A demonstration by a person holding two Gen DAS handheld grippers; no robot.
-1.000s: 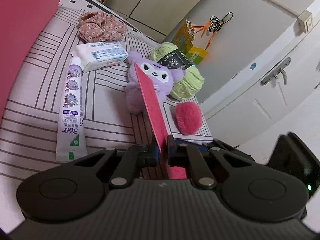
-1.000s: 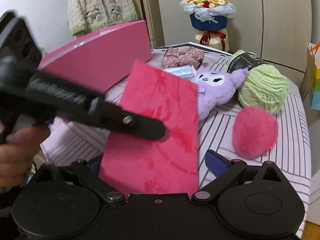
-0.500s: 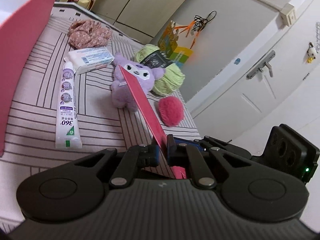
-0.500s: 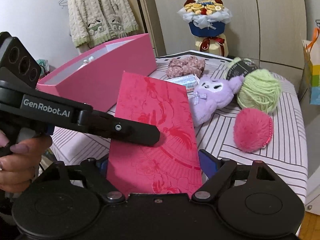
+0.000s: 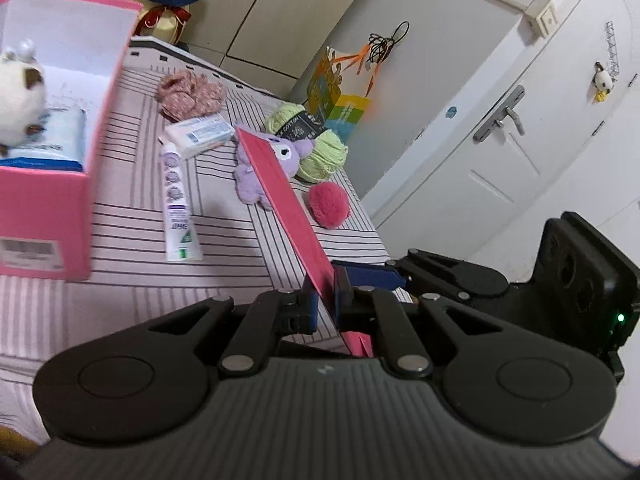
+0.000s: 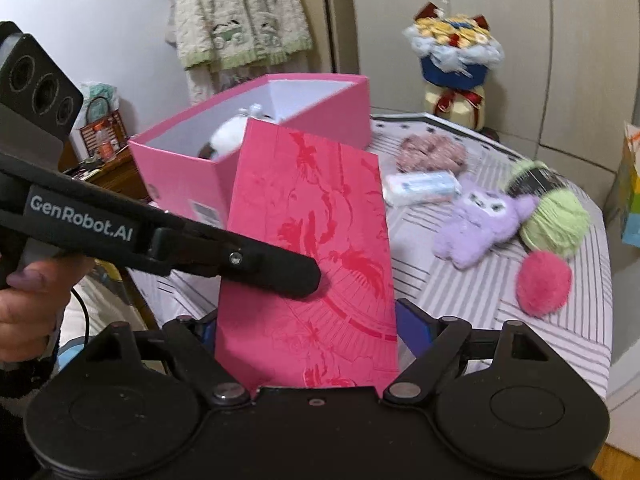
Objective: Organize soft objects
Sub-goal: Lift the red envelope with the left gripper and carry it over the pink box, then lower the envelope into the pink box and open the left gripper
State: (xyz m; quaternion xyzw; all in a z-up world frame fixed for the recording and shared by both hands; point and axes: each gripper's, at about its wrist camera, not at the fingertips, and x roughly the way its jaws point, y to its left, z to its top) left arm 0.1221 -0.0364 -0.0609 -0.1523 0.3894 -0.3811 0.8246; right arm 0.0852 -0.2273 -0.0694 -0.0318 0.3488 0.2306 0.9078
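Observation:
My left gripper [image 5: 325, 300] is shut on a flat red envelope [image 5: 280, 196], seen edge-on; in the right wrist view it [image 6: 316, 276] pinches the envelope's face [image 6: 312, 216]. My right gripper [image 6: 306, 332] is open, its blue pads either side of the envelope's lower end. On the striped table [image 5: 132, 216] lie a purple plush [image 5: 248, 184], a pink pom-pom [image 5: 329, 204], green yarn [image 5: 320, 152] and a floral scrunchie [image 5: 188, 94]. A pink box [image 5: 44, 200] at left holds a white plush [image 5: 18, 100].
A toothpaste tube [image 5: 178, 204] and a tissue pack [image 5: 200, 134] lie between the box and the purple plush. A bouquet [image 6: 454, 60] stands at the table's far end. A white door [image 5: 500, 128] and a colourful paper bag [image 5: 336, 100] are to the right.
Both grippers have pulled back and up from the table with the envelope. The pink box's open inside and the white plush in it have come into view.

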